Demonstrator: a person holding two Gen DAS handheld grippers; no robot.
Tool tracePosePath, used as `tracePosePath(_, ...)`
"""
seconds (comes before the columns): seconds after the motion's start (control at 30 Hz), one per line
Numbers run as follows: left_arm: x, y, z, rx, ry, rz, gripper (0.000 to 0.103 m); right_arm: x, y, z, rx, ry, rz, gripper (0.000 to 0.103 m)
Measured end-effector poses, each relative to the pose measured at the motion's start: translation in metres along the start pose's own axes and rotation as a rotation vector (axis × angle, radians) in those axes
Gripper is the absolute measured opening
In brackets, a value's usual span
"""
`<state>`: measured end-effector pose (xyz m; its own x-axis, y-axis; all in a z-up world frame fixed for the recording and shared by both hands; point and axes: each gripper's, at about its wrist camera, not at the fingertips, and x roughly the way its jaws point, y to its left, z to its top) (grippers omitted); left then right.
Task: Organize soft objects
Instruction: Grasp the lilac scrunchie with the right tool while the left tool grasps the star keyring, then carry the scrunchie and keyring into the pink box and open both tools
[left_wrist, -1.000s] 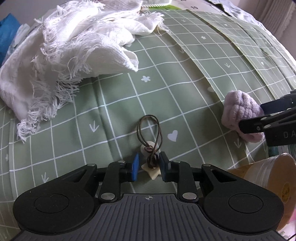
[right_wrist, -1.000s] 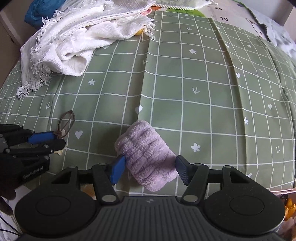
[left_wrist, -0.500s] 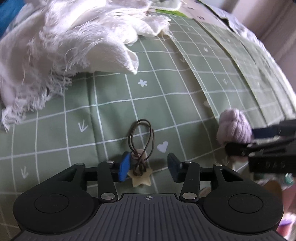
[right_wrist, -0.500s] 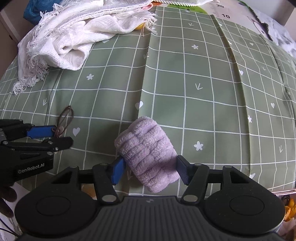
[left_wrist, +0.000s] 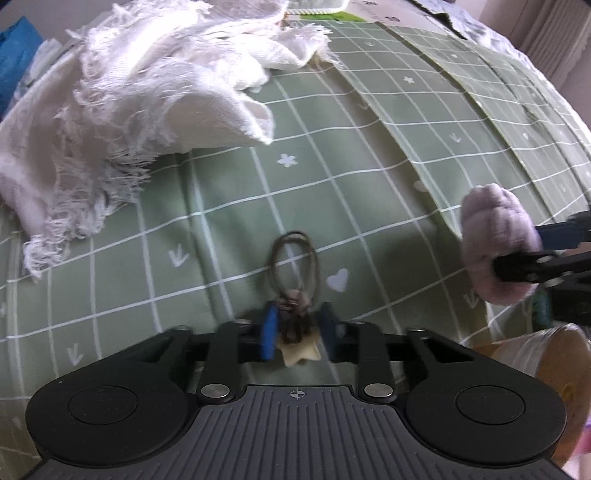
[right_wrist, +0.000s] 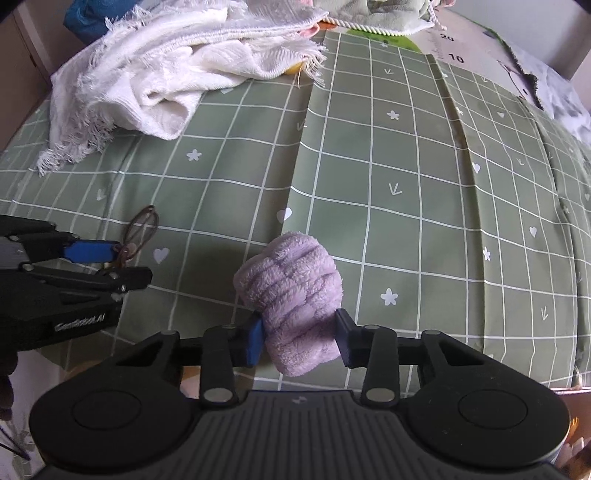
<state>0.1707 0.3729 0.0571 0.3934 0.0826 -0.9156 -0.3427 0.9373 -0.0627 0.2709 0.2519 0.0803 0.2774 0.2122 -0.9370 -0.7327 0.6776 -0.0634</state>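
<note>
Two grippers are busy on the green checked cloth (right_wrist: 406, 229). The left gripper (left_wrist: 295, 330) has its fingers close around the knot of the brown hair tie (left_wrist: 293, 266), though I cannot tell if they pinch it yet. The tie's loop points straight away from that gripper, toward the white fringed towel (left_wrist: 147, 96). The right gripper (right_wrist: 299, 341) is clamped on the purple fuzzy band (right_wrist: 295, 295), just beside the tie, away from the towel.

Left gripper (left_wrist: 295, 334) sits low, jaws pinched in tight on the brown hair tie with cream star charm (left_wrist: 298, 343). Right gripper (right_wrist: 300, 341) is squeezing the fluffy lilac wristband (right_wrist: 295, 295), lifted slightly.
</note>
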Motion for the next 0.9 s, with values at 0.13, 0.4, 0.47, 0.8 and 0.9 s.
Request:
tracePosePath(0.13, -0.005, 0.012, -0.005, -0.05, 0.002, -0.035, 0.021, -0.016, -0.003, -0.002, 0.013, -0.026, 0.007, 0.02)
tracePosePath(0.4, -0.035, 0.025, -0.013, -0.13, -0.056, -0.087, 0.021, -0.067, -0.02, -0.011, 0.085, -0.113, 0.079, 0.015)
tracePosePath(0.47, -0.056, 0.022, -0.006, -0.148, -0.106, -0.123, 0.021, -0.084, -0.029, -0.017, 0.112, -0.138, 0.105, 0.015)
tracePosePath(0.8, -0.193, -0.101, 0.041, -0.061, -0.432, -0.507, 0.021, -0.23, -0.108, -0.087, 0.164, -0.428, -0.034, 0.015)
tracePosePath(0.9, -0.192, -0.164, 0.042, 0.016, -0.413, -0.62, 0.021, -0.253, -0.143, -0.117, 0.189, -0.472, -0.13, 0.015)
